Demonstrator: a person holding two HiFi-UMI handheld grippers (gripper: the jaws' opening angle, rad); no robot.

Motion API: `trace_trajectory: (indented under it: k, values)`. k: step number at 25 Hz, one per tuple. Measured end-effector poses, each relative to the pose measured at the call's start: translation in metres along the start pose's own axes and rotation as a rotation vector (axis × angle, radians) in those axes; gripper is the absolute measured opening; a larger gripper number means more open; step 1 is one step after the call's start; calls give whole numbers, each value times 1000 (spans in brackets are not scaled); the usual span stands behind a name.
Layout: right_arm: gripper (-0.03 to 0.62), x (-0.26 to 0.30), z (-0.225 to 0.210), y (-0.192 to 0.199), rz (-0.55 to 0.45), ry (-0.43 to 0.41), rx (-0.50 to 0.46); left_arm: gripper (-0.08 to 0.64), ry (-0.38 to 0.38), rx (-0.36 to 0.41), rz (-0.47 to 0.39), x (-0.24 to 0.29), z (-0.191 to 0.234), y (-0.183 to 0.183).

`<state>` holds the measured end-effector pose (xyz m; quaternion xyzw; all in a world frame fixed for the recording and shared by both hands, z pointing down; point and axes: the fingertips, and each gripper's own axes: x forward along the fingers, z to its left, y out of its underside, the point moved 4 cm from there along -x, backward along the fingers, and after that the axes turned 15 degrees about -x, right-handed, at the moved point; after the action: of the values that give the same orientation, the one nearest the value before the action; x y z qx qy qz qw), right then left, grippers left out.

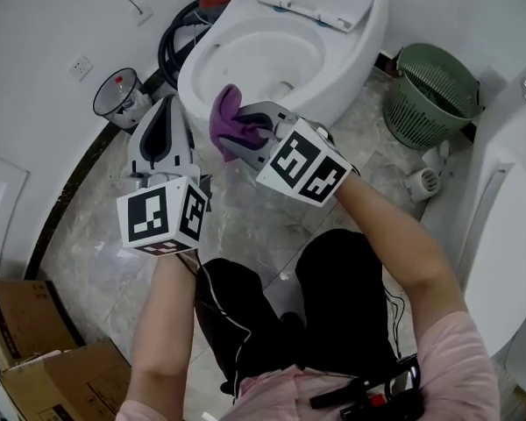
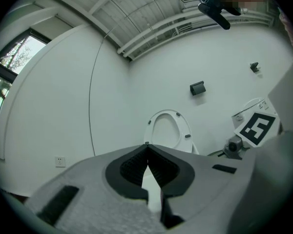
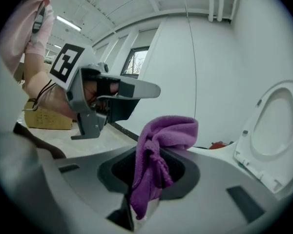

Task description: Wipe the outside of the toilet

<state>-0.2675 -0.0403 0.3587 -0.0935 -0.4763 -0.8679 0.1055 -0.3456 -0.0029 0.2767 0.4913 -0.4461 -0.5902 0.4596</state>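
**Purple cloth held at the toilet's front rim**

Head view: the right gripper (image 1: 244, 135) clamps a purple cloth (image 1: 225, 117) near the front rim of the white toilet (image 1: 333, 68). The left gripper (image 1: 165, 108) hangs just left of the bowl.

Left gripper view: its jaws are pressed together with nothing between them, facing the raised seat (image 2: 168, 130).

Right gripper view: the cloth is pinched between the jaws.

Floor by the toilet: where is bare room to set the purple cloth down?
Bare floor lies left of the toilet, bordered by the dark skirting and the cardboard boxes. Crowded: bin and hoses behind-left, green basket at right.
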Motion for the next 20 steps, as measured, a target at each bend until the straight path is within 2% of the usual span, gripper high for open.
trace_trajectory:
  k: [4,7,9,14,17,20]
  values:
    - [100,-23,-34,-4,44,66,-27,8,75,-7,13,18,-30,-5]
    - [100,-59,-68,7,89,149,-49,8,164,-16,-5,46,-66,-5]
    - [100,-82,-88,20,114,196,-52,8,190,-31,-7,63,-87,0]
    - [101,-148,-135,75,231,347,-28,8,270,-17,7,102,-144,14]
    - [101,-187,-161,114,319,450,-7,8,309,-58,19,122,-168,20]
    - [103,-217,-180,156,445,504,-16,8,322,-88,30,139,-183,26]
